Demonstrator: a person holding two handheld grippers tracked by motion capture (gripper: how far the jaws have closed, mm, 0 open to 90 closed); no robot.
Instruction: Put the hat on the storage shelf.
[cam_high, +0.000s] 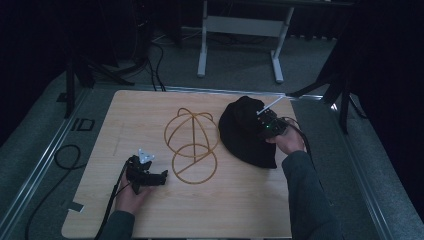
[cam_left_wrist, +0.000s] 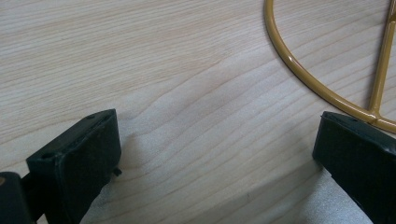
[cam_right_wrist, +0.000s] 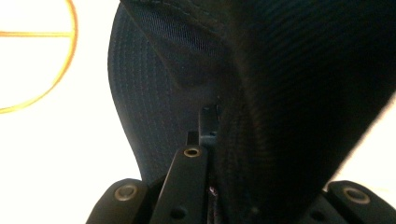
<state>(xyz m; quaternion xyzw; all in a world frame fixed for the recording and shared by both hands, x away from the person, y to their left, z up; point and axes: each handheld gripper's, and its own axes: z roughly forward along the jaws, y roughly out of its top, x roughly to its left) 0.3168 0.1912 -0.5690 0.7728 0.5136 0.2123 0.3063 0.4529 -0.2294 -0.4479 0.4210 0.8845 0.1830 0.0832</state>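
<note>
In the right gripper view, the black fabric cap (cam_right_wrist: 261, 93) runs off the frame at twelve and three o'clock, and its cloth swallows the tips of the right gripper (cam_right_wrist: 212, 140), so where the pads meet the fabric stays hidden. The thin yellow wire frame (cam_right_wrist: 42, 60) is cut off at nine o'clock and washed out by glare.

In the left gripper view, that wire frame (cam_left_wrist: 322, 88) leaves the picture at twelve and three o'clock (only an arc and one spoke show).

In the high view, the person's right sleeve (cam_high: 310, 200) is cropped at six o'clock, and the right gripper's (cam_high: 267, 124) jaws are too small to read.
</note>
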